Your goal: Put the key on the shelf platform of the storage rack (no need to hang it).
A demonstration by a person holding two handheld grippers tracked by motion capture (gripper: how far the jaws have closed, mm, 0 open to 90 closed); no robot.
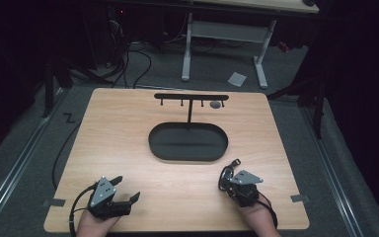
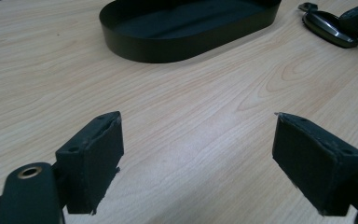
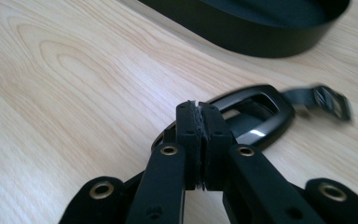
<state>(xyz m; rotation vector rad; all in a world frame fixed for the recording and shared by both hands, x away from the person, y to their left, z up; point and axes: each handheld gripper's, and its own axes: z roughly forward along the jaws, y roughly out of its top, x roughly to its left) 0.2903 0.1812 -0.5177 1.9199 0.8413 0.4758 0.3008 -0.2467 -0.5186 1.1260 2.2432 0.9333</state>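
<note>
A glossy black key fob (image 1: pixel 224 174) with an open loop (image 3: pixel 261 116) and a small buckle tail (image 3: pixel 331 103) lies on the wooden table just right of the tray's near end. My right gripper (image 1: pixel 227 178) (image 3: pixel 199 109) is shut on the loop's near rim, pads pressed together. The tail is blurred. In the left gripper view the key fob (image 2: pixel 331 28) sits at the top right with a right jaw on it. My left gripper (image 1: pixel 128 187) (image 2: pixel 198 140) rests near the table's front left corner, open, with bare wood between its jaws.
A black oval tray (image 1: pixel 151 140) (image 2: pixel 168 49) (image 3: pixel 261 39) sits mid-table. Behind it stands a black T-shaped rack (image 1: pixel 191 97) with small hooks and a grey round piece (image 1: pixel 215 104) under its right end. Beyond the table are cables and a desk frame (image 1: pixel 224 32).
</note>
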